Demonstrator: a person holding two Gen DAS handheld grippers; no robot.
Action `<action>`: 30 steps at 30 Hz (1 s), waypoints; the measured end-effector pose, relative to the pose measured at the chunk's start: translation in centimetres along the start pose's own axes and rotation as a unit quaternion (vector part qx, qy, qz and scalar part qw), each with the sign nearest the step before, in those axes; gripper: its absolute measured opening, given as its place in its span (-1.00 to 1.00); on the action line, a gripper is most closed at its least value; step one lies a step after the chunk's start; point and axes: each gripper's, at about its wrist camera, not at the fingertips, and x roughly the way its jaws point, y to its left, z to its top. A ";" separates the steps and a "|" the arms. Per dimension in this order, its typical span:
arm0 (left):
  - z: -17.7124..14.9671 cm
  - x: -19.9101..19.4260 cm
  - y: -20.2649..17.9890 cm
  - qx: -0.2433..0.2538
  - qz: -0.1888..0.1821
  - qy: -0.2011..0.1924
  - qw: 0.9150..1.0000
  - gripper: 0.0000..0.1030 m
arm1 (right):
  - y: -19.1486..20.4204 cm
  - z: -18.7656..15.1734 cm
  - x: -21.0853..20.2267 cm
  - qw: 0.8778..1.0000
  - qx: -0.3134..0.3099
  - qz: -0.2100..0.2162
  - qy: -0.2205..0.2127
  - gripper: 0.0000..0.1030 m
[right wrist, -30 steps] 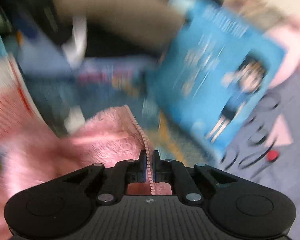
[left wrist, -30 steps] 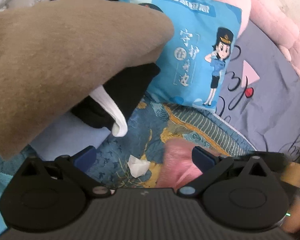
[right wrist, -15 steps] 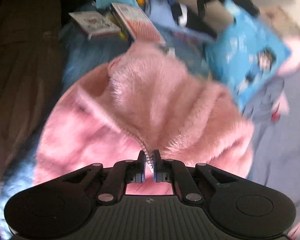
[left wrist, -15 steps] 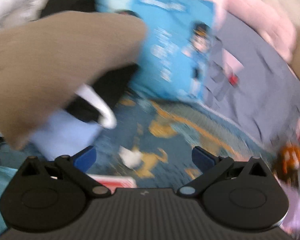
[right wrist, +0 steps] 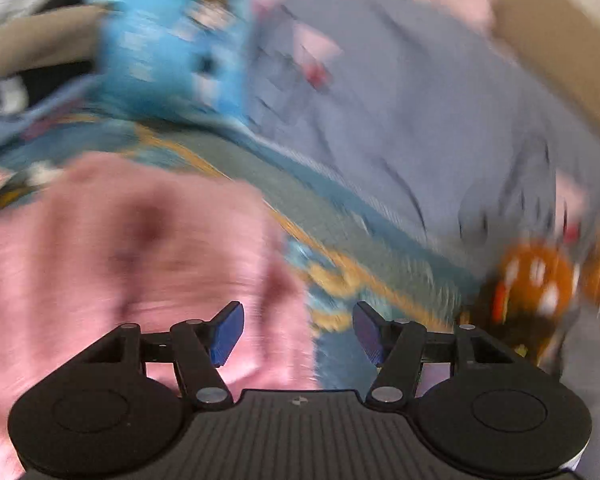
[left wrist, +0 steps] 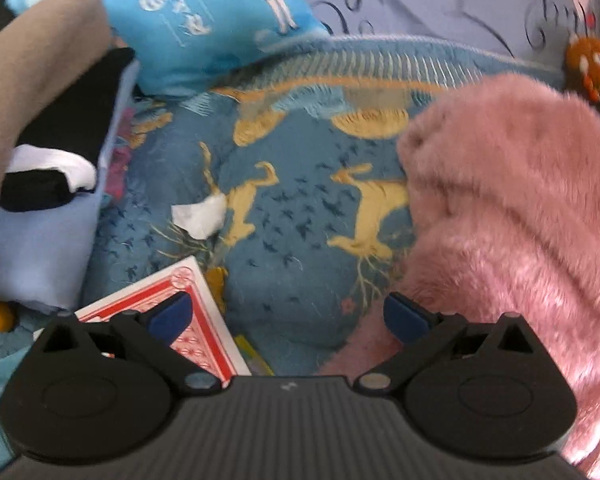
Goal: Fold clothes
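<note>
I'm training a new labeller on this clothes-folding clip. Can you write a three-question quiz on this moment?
1. True or false: the right gripper has its jaws clamped on the pink fleece.
2. Which thing lies nearest the left gripper on its left side? A) red patterned book B) orange soft toy C) blue cushion
3. Fill in: the crumpled white tissue lies on the blue ____ with gold deer.

Key
1. False: the jaws stand apart and hold nothing.
2. A
3. bedspread
</note>
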 end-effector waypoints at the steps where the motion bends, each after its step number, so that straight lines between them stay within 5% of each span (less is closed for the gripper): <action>1: 0.0 0.2 -0.4 0.005 0.001 0.003 1.000 0.99 | -0.3 0.2 1.7 1.000 0.000 0.002 0.018 0.05; 7: 0.2 1.2 -1.7 0.032 0.000 0.019 0.999 0.99 | 0.1 0.6 7.5 0.991 0.008 0.118 0.056 -0.13; 9: 0.4 1.4 -1.9 0.036 -0.002 0.021 0.999 0.99 | -0.2 0.5 8.5 0.991 0.034 0.105 0.080 -0.47; 10: 0.5 1.4 -2.0 0.037 -0.004 0.020 0.999 0.99 | -0.3 0.4 9.0 0.990 0.047 0.098 0.092 -0.82; 16: 0.8 1.6 -2.6 0.044 -0.010 0.023 0.999 0.99 | -4.1 3.5 4.0 0.997 0.071 0.016 -0.003 -0.86; 21: 0.7 2.5 -3.1 0.047 -0.008 0.035 0.998 0.99 | -11.8 7.2 0.5 0.985 0.138 -0.081 -0.057 -0.86; 24: 0.8 2.9 -3.5 0.048 -0.008 0.041 0.998 0.99 | -15.8 8.9 3.3 0.975 0.154 -0.157 -0.021 -0.83; 27: 0.9 3.2 -3.8 0.047 -0.008 0.045 0.998 0.99 | -18.0 7.9 8.6 0.962 0.178 -0.175 0.110 -0.67; 29: 0.9 3.3 -4.0 0.050 -0.007 0.045 0.998 0.99 | -17.8 7.1 9.2 0.960 0.194 -0.165 0.118 -0.64; 30: 0.8 3.3 -4.0 0.051 -0.006 0.045 0.998 0.99 | -16.9 6.8 8.3 0.962 0.202 -0.161 0.085 -0.60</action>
